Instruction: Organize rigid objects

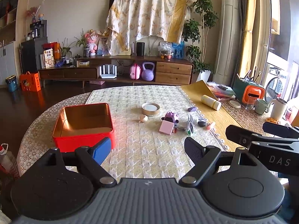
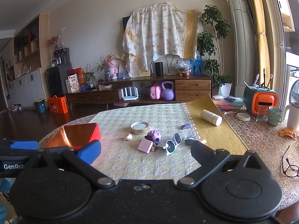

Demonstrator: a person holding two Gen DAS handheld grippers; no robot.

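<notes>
Two claws spread wide, both empty, above the tabletop [image 1: 149,149].
Left claw [image 1: 147,153]: red tin [image 1: 84,125] just ahead-left. Right claw [image 2: 145,153]: white sunglasses [image 2: 172,143] and pink block [image 2: 145,145] near, ahead between its fingers.

The left gripper [image 1: 147,150] is seen held wide apart above the near edge of the worktop [image 1: 142,149], with nothing between its fingers. Just beyond its blue finger [image 1: 101,152], an open red tin [image 1: 84,125] with a gold interior is set on the quilted cloth. Further right, a round lid [image 1: 150,108], a small egg-shaped piece [image 1: 143,118], a purple toy figure [image 1: 170,117], a pink block [image 1: 166,128] and white sunglasses [image 1: 190,126] are clustered close together. A cream bottle [image 1: 210,102] is laid on its side on the yellow mat [image 1: 220,117]. Part of the right gripper [image 1: 265,138] is visible at the right edge.
</notes>
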